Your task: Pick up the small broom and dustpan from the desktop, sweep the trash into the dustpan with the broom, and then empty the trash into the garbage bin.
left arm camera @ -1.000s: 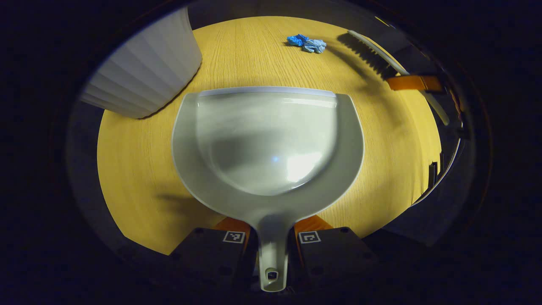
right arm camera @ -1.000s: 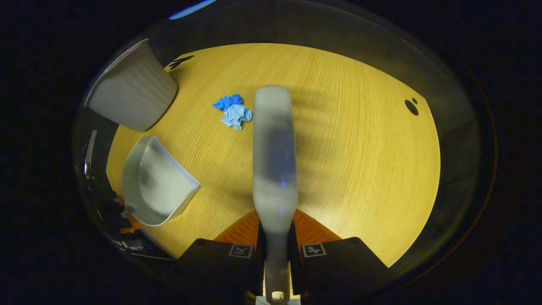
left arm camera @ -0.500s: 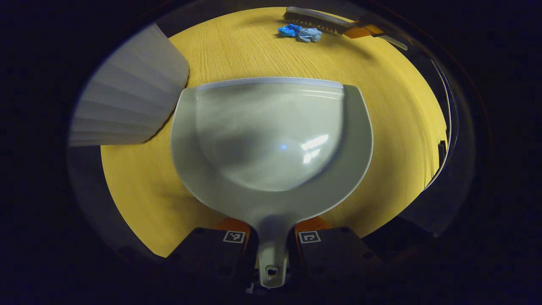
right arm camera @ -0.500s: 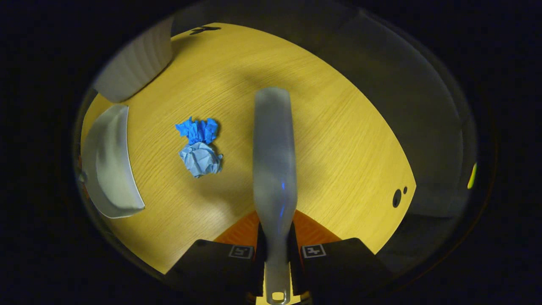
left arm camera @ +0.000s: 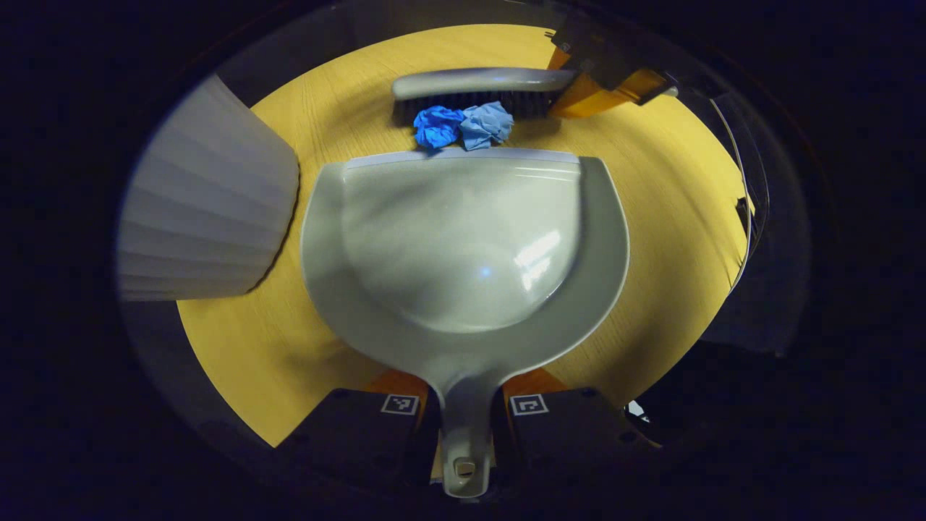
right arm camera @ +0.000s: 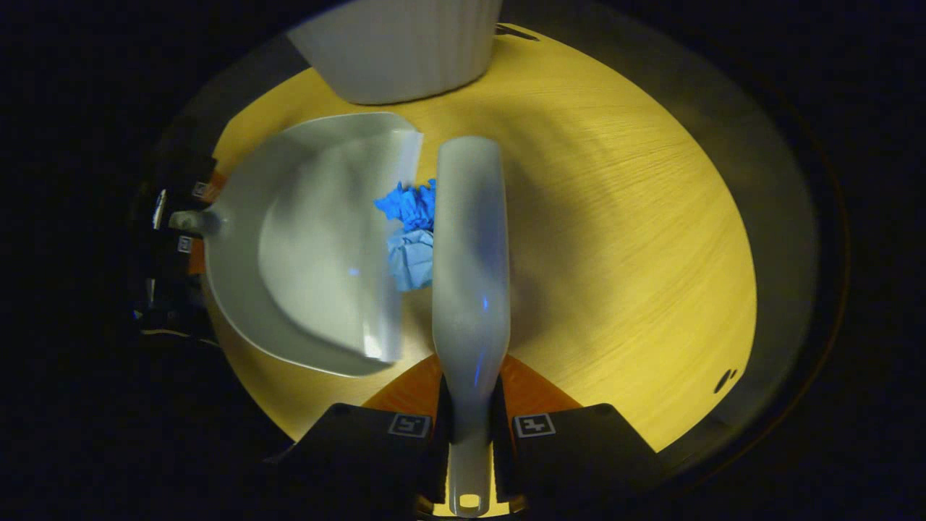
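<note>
Left gripper view: left gripper point(left arm camera: 463, 405) clamps dustpan point(left arm camera: 463, 246), trash point(left arm camera: 463, 126) touching its lip.

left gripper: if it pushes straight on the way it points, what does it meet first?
Probably the two crumpled blue paper wads: the grey plastic dustpan held by the left gripper has its front lip right at them, with the grey-backed broom just behind. Exact contact is unclear.

The two paper wads point(left arm camera: 463, 126) are lying on the table point(left arm camera: 673, 217), sandwiched between the dustpan point(left arm camera: 463, 246) lip and the broom point(left arm camera: 481, 90) bristles. The bin point(left arm camera: 206, 217) is standing just beside the dustpan's left side.
</note>
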The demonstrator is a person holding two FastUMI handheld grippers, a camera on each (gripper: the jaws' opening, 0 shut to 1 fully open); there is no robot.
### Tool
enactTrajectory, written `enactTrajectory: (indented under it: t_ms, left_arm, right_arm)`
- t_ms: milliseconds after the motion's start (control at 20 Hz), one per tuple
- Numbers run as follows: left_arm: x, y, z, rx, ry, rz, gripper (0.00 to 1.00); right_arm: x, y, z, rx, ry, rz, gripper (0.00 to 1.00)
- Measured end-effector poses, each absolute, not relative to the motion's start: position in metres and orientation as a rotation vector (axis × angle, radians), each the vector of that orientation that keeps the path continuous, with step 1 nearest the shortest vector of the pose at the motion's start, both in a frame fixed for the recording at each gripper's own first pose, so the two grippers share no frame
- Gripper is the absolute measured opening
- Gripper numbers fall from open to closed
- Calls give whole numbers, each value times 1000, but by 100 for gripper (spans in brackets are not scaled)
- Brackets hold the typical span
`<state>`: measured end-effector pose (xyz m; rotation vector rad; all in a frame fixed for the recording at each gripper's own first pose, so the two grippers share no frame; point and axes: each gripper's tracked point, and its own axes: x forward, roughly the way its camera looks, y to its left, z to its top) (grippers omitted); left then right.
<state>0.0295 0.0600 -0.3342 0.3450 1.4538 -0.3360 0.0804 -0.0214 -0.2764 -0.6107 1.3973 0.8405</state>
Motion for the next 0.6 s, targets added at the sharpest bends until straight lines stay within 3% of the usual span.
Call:
enactTrajectory:
  t_ms: [100, 600]
  left_arm:
    - [26, 60, -333, 313, 1437, -344, 30]
    - [-11, 55, -324, 177, 1349, -364, 30]
  right_arm:
    - [56, -11, -274, -590, 1417, 868, 28]
    - [81, -36, -240, -394, 1377, 757, 28]
